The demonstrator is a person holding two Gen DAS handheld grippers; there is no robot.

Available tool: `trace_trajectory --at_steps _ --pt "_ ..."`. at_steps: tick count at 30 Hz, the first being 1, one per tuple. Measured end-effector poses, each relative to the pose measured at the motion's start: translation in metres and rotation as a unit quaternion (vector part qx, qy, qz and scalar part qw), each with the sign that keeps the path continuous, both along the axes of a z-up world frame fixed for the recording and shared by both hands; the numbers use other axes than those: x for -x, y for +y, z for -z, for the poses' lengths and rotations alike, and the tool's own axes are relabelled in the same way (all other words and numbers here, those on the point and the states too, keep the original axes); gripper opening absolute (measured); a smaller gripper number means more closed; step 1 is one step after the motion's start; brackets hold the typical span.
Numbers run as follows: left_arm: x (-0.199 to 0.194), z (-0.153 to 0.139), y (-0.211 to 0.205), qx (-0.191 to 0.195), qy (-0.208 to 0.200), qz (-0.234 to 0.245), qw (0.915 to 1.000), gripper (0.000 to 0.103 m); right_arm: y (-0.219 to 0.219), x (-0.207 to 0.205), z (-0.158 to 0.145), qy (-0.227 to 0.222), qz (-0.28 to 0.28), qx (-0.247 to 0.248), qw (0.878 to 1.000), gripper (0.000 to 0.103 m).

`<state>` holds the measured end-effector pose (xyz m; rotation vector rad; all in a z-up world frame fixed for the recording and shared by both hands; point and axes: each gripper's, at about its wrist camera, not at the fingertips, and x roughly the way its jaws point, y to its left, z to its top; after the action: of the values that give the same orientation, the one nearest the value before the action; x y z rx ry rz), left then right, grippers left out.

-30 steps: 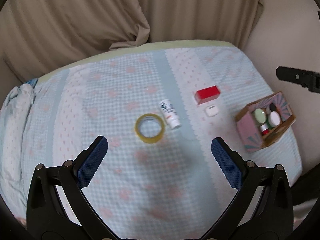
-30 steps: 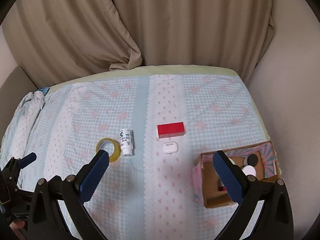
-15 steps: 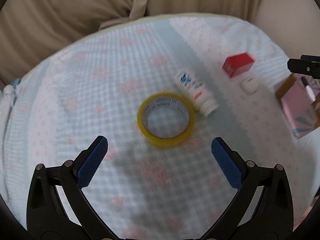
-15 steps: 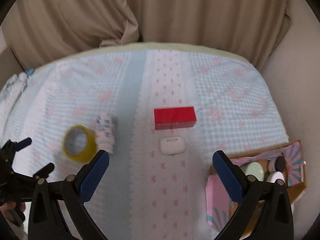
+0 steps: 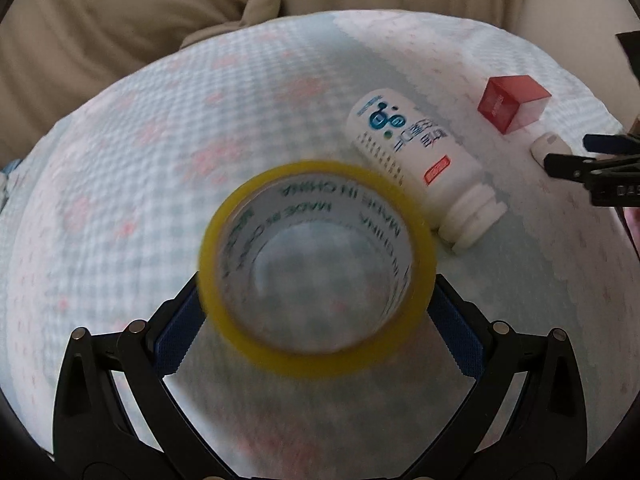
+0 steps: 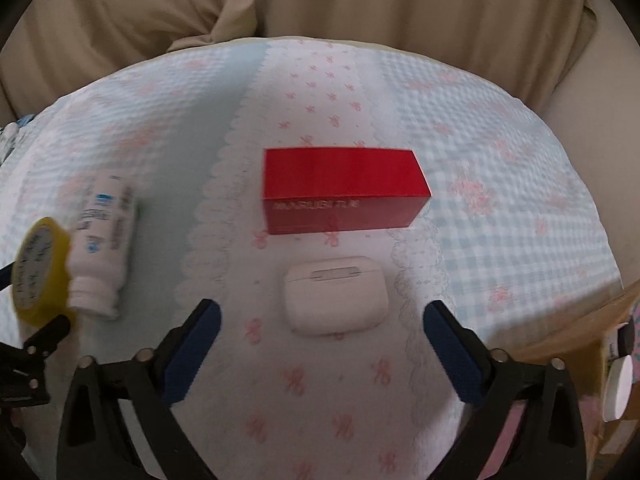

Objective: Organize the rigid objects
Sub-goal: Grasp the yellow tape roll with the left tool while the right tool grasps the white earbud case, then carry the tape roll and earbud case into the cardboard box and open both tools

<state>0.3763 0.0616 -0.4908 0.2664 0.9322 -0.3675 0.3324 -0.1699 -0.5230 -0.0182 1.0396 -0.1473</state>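
The left tool [image 5: 316, 312] straddles the yellow tape roll [image 5: 316, 268] lying flat on the bed [image 5: 120, 184], jaws apart, pads not visibly pressing; it should centre before squeezing, clear of the white bottle [image 5: 420, 164] touching the roll. The right tool [image 6: 320, 334], jaws closing and empty, nears the white earbud case [image 6: 334, 294]; the squeeze should catch its long sides squarely.

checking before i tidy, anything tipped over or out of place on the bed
The white bottle lies on its side, cap toward the camera, close beside the yellow tape roll. The red box and white earbud case lie flat on the bedspread, loose. Nothing looks spilled or damaged.
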Motion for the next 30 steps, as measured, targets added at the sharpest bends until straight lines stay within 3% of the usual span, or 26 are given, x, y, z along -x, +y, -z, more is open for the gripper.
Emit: trace_trajectory --at_steps 4,8,14,22,30 --pt "-0.010 0.004 -0.007 -0.009 -0.010 0.001 0.9999 0.103 -0.010 -0.006 0.013 0.002 0.008 0.002 1.000 0.085" --pt "-0.022 0.006 -0.012 -0.009 -0.013 0.002 0.9999 0.103 -0.014 -0.010 0.020 -0.001 -0.001 0.003 1.000 0.082" --pt "-0.034 0.005 -0.006 0.015 0.001 0.004 0.9999 0.097 -0.013 -0.013 0.018 -0.002 -0.013 -0.015 1.000 0.057" --pt "-0.027 0.001 -0.008 0.003 -0.004 0.001 1.0000 0.097 -0.012 -0.014 0.016 0.000 -0.011 -0.018 1.000 0.057" --pt "-0.017 -0.028 -0.001 0.005 -0.015 -0.012 0.9998 0.097 -0.008 -0.005 -0.005 -0.013 -0.008 -0.028 1.000 0.057"
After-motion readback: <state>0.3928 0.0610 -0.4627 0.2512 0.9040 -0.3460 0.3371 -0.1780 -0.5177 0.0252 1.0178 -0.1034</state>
